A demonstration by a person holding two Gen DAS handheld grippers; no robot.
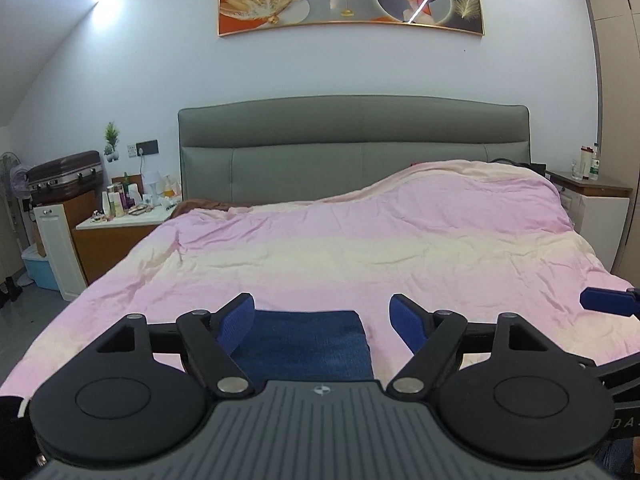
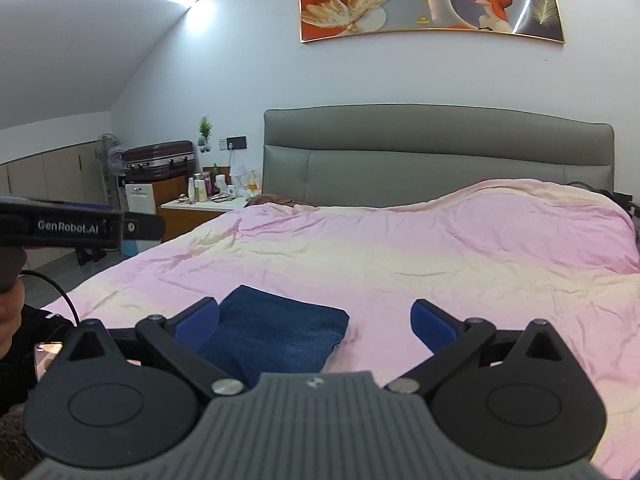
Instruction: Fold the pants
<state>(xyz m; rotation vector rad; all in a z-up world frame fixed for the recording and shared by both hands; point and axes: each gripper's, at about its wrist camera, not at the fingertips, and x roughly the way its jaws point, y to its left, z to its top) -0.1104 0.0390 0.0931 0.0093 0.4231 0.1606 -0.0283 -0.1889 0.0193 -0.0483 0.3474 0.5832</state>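
Observation:
Dark blue denim pants (image 1: pixel 304 344) lie folded into a compact rectangle on the pink bedspread (image 1: pixel 360 256), near the bed's front edge. My left gripper (image 1: pixel 322 320) hovers above and behind them, jaws wide open and empty. In the right wrist view the folded pants (image 2: pixel 276 336) sit below and left of center, with my right gripper (image 2: pixel 316 320) open over them and nothing between its blue pads. One of the right gripper's blue fingertips (image 1: pixel 604 301) shows at the right edge of the left wrist view. The left gripper's body (image 2: pixel 80 227) crosses the left side of the right wrist view.
A grey padded headboard (image 1: pixel 352 152) backs the bed. A cluttered nightstand (image 1: pixel 120 220) and a suitcase (image 1: pixel 64 176) stand at the left, another nightstand with bottles (image 1: pixel 588 184) at the right. The quilt bulges at the back right. A hand and cable (image 2: pixel 48 284) are at far left.

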